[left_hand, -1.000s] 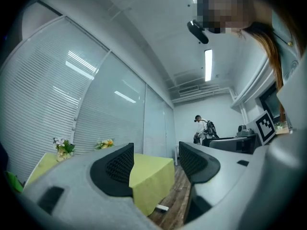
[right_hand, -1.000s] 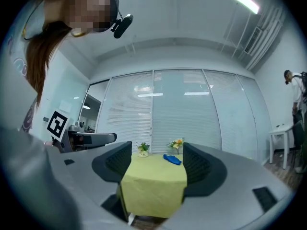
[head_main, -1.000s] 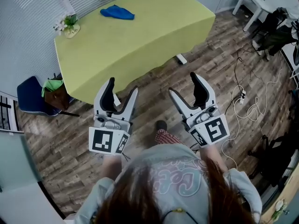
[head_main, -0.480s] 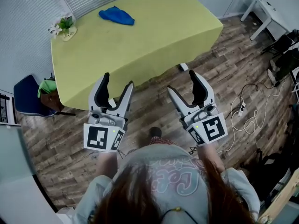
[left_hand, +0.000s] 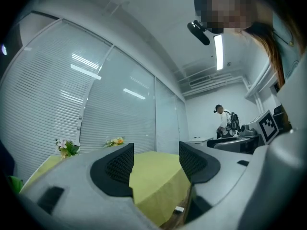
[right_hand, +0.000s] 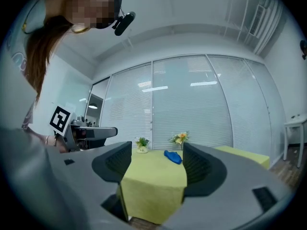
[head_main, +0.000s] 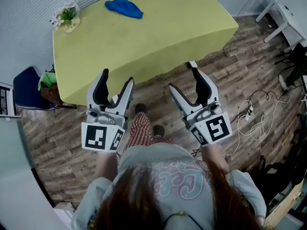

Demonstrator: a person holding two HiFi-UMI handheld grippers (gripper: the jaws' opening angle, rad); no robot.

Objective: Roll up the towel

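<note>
From the head view, the blue towel (head_main: pixel 123 7) lies bunched on the far side of the bench (head_main: pixel 144 37), close to its back edge and well apart from you. Your left gripper (head_main: pixel 116 78) and right gripper (head_main: pixel 183 79) both hang short of the bench's near edge, over the floor, jaws spread wide and holding nothing.

The left gripper view shows only the bench's near corner between the parted jaws. The towel is not in sight there.

In the right gripper view the towel sits between the gaping jaws, far across the bench.

It looks light, soft and limp, so it will likely sag and slide on the cloth. Pinch an outer edge or corner, not the heaped middle.
</note>
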